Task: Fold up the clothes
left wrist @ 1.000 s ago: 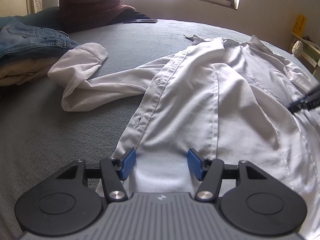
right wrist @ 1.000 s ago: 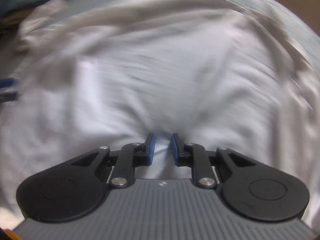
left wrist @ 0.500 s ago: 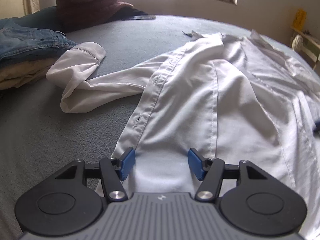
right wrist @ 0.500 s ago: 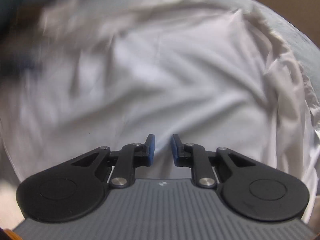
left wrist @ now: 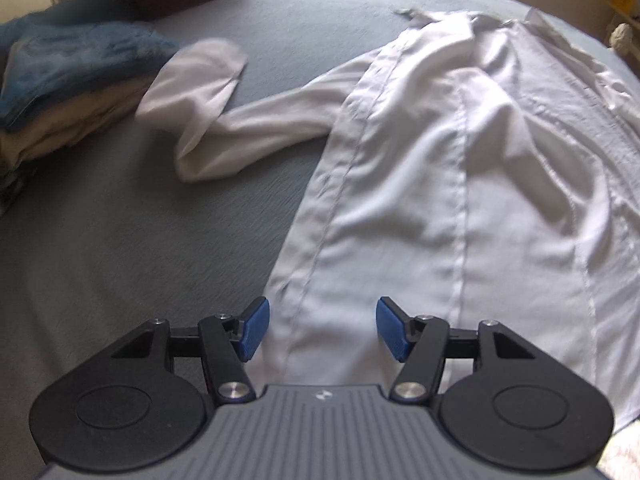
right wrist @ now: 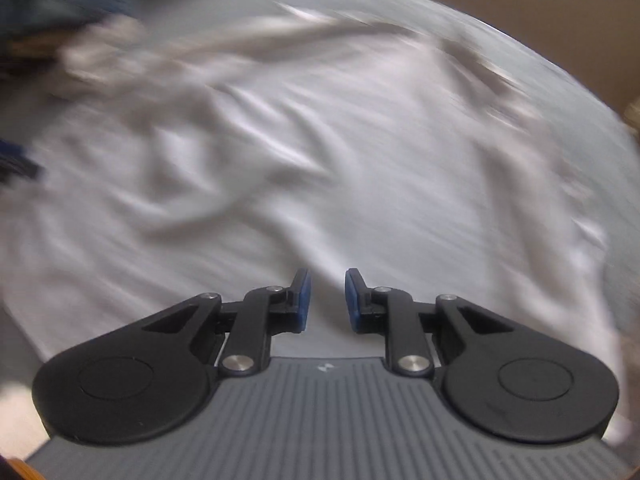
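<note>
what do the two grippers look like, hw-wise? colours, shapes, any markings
Both look identical. The left gripper and right gripper each have two blue textured finger pads on black linkage arms with silver pivot screws. Behind sit two rounded black housings with an embossed circle each, flanking a grey ribbed body bearing a small white logo. No cables, hands or sleeves show.

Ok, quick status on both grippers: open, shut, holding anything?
Left gripper: open wide, over the hem of the white shirt, gripping nothing.
Right gripper: narrow gap showing, open, over the shirt; view blurred, no cloth seen pinched.
</note>
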### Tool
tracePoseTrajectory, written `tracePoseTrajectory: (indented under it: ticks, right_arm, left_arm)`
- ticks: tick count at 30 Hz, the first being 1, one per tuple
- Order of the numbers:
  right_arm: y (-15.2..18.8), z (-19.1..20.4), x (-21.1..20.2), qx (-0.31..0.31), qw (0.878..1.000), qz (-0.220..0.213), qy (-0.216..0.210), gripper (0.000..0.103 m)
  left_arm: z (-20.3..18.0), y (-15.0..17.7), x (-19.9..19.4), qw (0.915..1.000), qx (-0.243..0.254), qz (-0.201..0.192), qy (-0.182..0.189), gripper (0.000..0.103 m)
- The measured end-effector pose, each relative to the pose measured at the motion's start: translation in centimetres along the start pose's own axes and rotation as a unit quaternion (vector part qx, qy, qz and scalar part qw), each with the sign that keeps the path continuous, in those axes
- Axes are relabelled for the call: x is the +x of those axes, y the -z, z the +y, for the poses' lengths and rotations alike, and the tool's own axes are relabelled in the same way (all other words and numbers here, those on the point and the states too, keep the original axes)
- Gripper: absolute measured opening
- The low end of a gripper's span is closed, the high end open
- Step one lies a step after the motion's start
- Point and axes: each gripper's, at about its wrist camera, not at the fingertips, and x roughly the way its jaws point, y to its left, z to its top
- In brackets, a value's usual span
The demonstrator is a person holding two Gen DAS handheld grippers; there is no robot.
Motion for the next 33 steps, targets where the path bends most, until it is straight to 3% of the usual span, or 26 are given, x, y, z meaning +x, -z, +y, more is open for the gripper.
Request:
tracePoseTrajectory:
  ticks: [2, 4, 6, 9, 13, 17, 20, 22, 26, 31, 33]
  right_arm:
    - [-1.3, 3.0, 0.2, -0.017, 0.998, -0.032, -0.044, 0.017]
    - [-1.1, 4.5, 0.8, -0.015, 0.997, -0.032, -0.072, 0.017]
    - [0.2, 4.1, 1.1, -0.014, 0.997, -0.018, -0.072, 0.017]
    - [3.9, 0.3, 0.7, 0.034, 0.998, 0.010, -0.055, 0.017]
    - [7.6, -5.7, -1.8, 0.119, 0.992, 0.034, 0.013, 0.018]
    - [8.4, -7.7, -4.2, 0.173, 0.983, 0.023, 0.055, 0.020]
    - [6.1, -5.3, -4.9, 0.196, 0.980, -0.019, 0.016, 0.021]
    - [4.4, -3.6, -5.4, 0.212, 0.976, -0.047, -0.012, 0.024]
    - [1.3, 0.3, -5.5, 0.239, 0.964, -0.086, -0.082, 0.029]
    - [0.0, 4.0, -5.3, 0.264, 0.950, -0.098, -0.133, 0.031]
    - [-0.1, 4.9, -5.3, 0.271, 0.947, -0.098, -0.141, 0.031]
  left_arm:
    - [1.0, 0.7, -0.2, 0.9999, -0.008, 0.012, -0.008, 0.061]
    - [2.1, 1.6, -0.7, 0.9996, -0.015, 0.017, -0.018, 0.060]
    - [3.2, 2.5, -1.1, 0.9992, -0.024, 0.021, -0.023, 0.061]
    - [4.9, 3.7, -1.7, 0.9986, -0.047, 0.025, -0.006, 0.061]
    - [6.2, 4.9, -2.1, 0.9977, -0.056, 0.029, 0.025, 0.065]
    - [6.1, 5.3, -2.2, 0.9985, -0.032, 0.029, 0.033, 0.066]
    - [5.7, 5.3, -1.3, 0.9983, -0.015, 0.048, 0.031, 0.064]
    - [5.5, 5.3, -0.6, 0.9978, -0.005, 0.060, 0.027, 0.056]
    - [5.0, 5.2, -0.1, 0.9972, 0.017, 0.069, 0.022, 0.052]
    - [4.5, 5.2, -0.8, 0.9977, 0.028, 0.056, 0.026, 0.013]
    - [4.5, 5.1, -1.5, 0.9984, 0.022, 0.044, 0.029, 0.004]
